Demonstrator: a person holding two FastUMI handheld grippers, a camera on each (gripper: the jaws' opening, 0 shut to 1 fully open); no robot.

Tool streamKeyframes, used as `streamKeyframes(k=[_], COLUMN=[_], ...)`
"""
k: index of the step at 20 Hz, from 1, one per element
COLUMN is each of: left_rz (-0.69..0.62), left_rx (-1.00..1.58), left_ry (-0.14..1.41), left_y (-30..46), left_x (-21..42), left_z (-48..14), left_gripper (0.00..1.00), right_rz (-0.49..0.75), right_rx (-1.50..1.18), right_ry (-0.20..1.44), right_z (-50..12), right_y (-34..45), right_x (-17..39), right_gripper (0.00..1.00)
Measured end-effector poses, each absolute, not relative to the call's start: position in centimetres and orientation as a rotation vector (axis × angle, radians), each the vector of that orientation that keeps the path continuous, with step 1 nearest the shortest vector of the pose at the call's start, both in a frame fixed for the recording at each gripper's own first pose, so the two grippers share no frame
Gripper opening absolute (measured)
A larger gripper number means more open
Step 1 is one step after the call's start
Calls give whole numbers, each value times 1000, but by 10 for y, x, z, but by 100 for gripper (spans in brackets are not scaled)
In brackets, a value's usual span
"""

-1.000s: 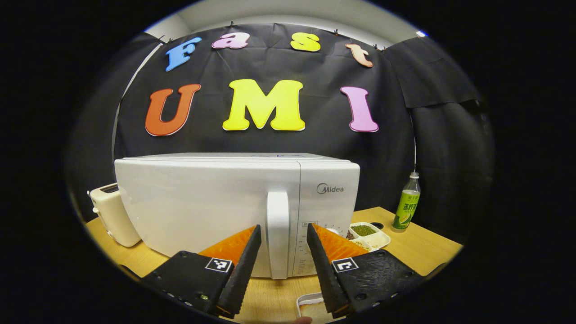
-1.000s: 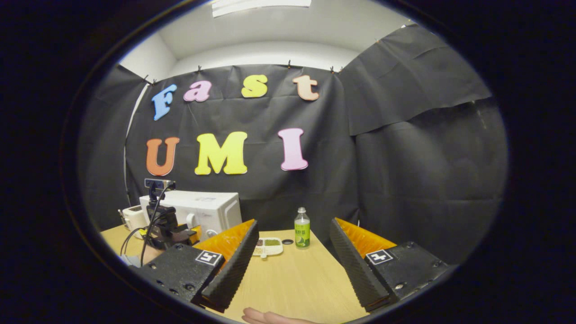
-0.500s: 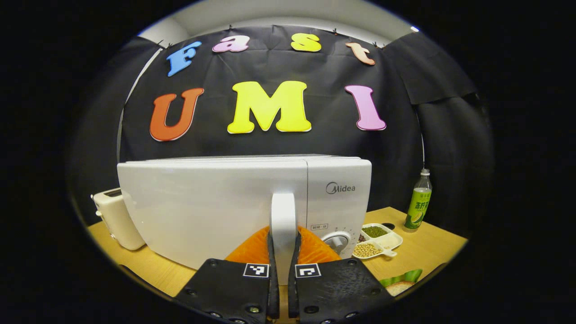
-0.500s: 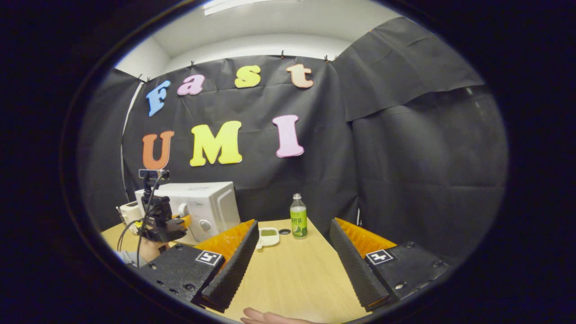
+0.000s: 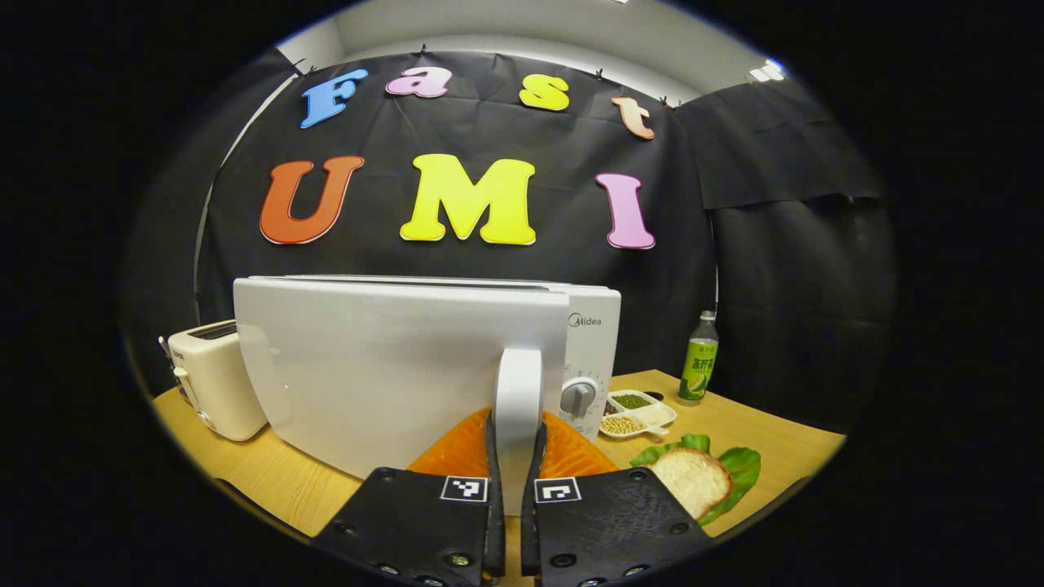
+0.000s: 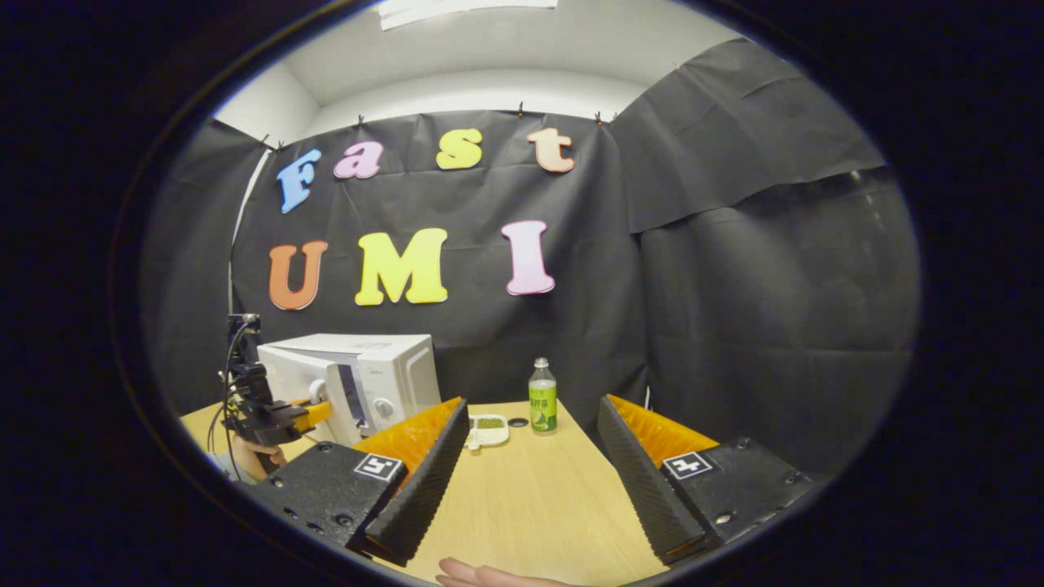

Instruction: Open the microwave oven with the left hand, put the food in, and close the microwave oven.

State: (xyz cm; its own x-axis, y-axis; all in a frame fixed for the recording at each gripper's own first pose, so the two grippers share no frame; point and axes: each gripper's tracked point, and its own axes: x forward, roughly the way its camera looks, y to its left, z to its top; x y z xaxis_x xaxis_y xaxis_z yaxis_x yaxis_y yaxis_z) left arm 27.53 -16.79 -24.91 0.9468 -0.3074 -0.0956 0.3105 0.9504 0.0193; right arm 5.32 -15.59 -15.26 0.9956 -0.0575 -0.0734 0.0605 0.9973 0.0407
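In the left gripper view, the left gripper (image 5: 512, 456) has its jaws closed tight on the white vertical handle (image 5: 517, 391) of the microwave oven (image 5: 589, 342), one finger pressing on each side. The door (image 5: 391, 367) now stands partly swung out toward the camera, its right edge lifted away from the control panel, where half a second ago it lay flush and shut. The dial (image 5: 577, 397) on the panel shows just right of the handle. The food, a slice of bread (image 5: 692, 479) on a green leaf-shaped plate (image 5: 738, 465), rests on the wooden counter (image 5: 767, 440) to the right of the gripper and has come further into sight than before. Behind it sit a white divided dish of beans (image 5: 634, 412) and a green-labelled bottle (image 5: 698, 368); a cream toaster (image 5: 214, 379) stands left of the oven. In the right gripper view, the right gripper (image 6: 530, 465) hovers above bare counter with its jaws wide apart and nothing between them, much as before. Far off to its left, the left gripper (image 6: 269, 414), held by a hand (image 6: 254, 453), pulls the oven door ajar.
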Motion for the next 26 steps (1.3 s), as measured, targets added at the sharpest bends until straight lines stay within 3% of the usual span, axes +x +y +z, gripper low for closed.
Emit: streamKeyframes(k=[1,2,3,4,5,8,9,18,26], left_rz=[-322,-331,-340,-349,-353,-352,-349,-271,-169], left_rx=[45,38,22,14,14,26,19,6,16], left_ry=[93,97,106,111,110,106,112,120,116], left_y=[-160,-152,-145,-137,-129,-99,-89,23,130], left_x=[265,255,245,235,225,199,191,137,126], left_z=[-249,-251,-252,-251,-250,-248,-248,-245,-245], left_gripper=[7,7,7,7,7,6,6,6,6], right_rz=[-55,-47,-37,-28,-28,-3,10,71,85], right_rx=[48,55,60,63,65,97,106,58,28], right_ry=[72,72,72,70,70,66,64,30,40], right_z=[-150,-149,-146,-143,-140,-127,-123,-99,-92], right_y=[-152,-146,-140,-134,-130,-108,-100,-48,-12], right_x=[48,42,37,32,26,6,1,-33,-22], right_gripper=[92,92,100,92,100,100,92,92,92])
